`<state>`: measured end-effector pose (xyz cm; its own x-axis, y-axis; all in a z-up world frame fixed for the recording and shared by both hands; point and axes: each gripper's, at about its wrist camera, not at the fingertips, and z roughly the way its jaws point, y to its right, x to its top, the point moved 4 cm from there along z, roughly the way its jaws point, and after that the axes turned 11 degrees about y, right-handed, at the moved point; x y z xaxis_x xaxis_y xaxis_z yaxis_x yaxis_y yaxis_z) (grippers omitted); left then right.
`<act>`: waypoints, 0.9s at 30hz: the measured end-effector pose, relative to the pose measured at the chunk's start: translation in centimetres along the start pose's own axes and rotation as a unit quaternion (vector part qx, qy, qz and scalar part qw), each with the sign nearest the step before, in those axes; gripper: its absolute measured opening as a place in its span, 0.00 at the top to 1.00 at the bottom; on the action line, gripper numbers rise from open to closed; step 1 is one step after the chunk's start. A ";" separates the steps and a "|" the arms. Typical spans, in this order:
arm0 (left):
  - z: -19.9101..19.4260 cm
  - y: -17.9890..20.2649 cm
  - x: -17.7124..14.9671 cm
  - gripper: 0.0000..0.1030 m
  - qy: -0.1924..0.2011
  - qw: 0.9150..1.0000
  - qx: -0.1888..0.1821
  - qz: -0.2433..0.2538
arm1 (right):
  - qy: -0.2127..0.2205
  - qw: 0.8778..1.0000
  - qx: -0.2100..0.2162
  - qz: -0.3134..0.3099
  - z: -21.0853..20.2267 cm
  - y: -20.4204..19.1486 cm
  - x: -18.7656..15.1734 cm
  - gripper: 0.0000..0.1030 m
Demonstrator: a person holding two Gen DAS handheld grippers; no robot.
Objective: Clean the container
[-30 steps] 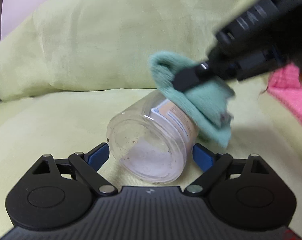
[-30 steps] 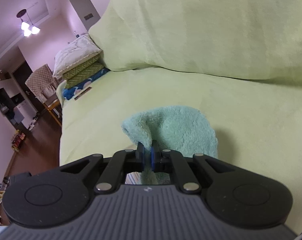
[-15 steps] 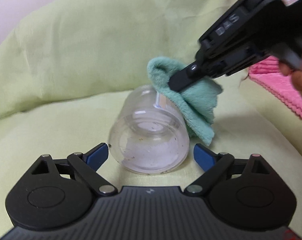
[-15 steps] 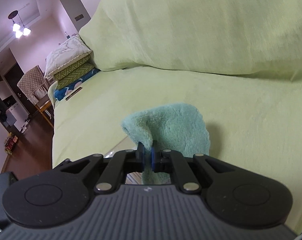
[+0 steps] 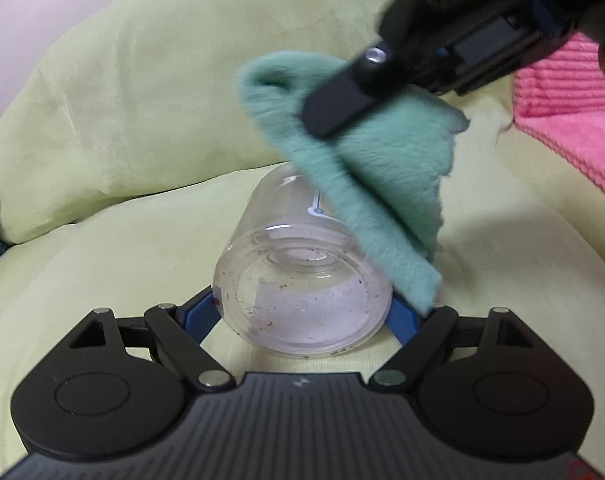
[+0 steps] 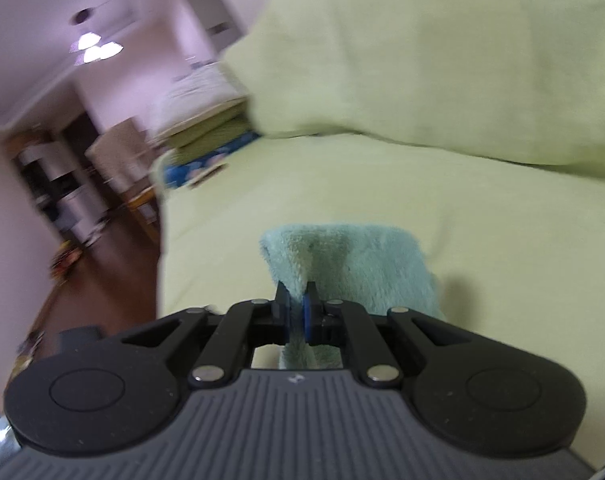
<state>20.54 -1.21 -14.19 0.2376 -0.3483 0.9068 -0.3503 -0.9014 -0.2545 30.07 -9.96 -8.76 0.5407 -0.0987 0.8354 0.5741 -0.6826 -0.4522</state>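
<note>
- Here my left gripper [image 5: 304, 314] has the jar [image 5: 302, 280] between its 2 blue pads, and the jaws are closing on it; the pads look to be touching its sides near the base.
- The jar is clear plastic, lying tilted with its base toward my left camera and its far end pointing away over the bed [image 5: 102, 248].
- Specks of reddish and dark dirt dot the jar's base and lower wall.
- A label with a blue line shows on the jar's upper side, partly hidden by the cloth [image 5: 366, 168].
- My right gripper [image 6: 296, 312] is nearly closed, its 2 blue pads pinching a fold of the green cloth [image 6: 350, 260].
- In the left view, that right gripper [image 5: 334, 108] comes in from the upper right, and the cloth hangs from it.
- The cloth drapes over the jar's upper right side, touching it, and its lower corner reaches down to my left gripper's right pad.
- A yellow-green sheet covers the bed, and a big pillow [image 5: 162, 80] in the same colour lies behind the jar.
- A pink ribbed fabric [image 5: 570, 108] sits at the right edge of the left view, apart from the jar.
- The right view is blurred; beyond the bed edge it shows a ceiling lamp [image 6: 94, 46], stacked pillows [image 6: 206, 120] and a dark wooden floor [image 6: 102, 280].
</note>
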 end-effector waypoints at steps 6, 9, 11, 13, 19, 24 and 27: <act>-0.9 0.0 -0.7 0.17 -0.017 1.000 0.005 0.013 | -0.034 0.999 0.032 0.023 1.0 -1.8 -2.6 0.96; -0.8 0.2 -0.8 0.18 -0.011 1.000 0.010 0.021 | -0.027 0.998 0.029 0.038 1.6 -1.1 -2.5 0.98; -0.7 0.5 -1.0 0.18 -0.007 0.999 0.014 0.033 | -0.021 0.999 0.017 0.029 2.1 -0.6 -2.0 0.99; -0.7 0.8 -1.1 0.18 -0.003 0.999 0.017 0.043 | -0.013 1.000 -0.003 0.011 2.8 -0.3 -1.4 1.00; -0.4 0.0 -0.7 0.17 0.005 1.000 0.009 0.005 | 0.001 0.998 -0.053 -0.016 4.5 1.7 0.3 1.00; -1.7 -1.5 -0.4 0.17 -0.001 0.994 -0.045 -0.101 | 0.010 0.998 -0.058 -0.008 3.6 1.6 -0.1 0.99; -1.7 -1.0 -0.3 0.17 0.004 0.997 -0.040 -0.071 | 0.011 0.998 -0.064 0.008 2.7 1.6 -0.1 0.97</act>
<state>19.25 0.24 -13.61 0.2818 -0.2168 0.9347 -0.3845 -0.9180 -0.0970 32.61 -9.15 -10.39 0.5340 -0.1258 0.8361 0.4813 -0.7678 -0.4229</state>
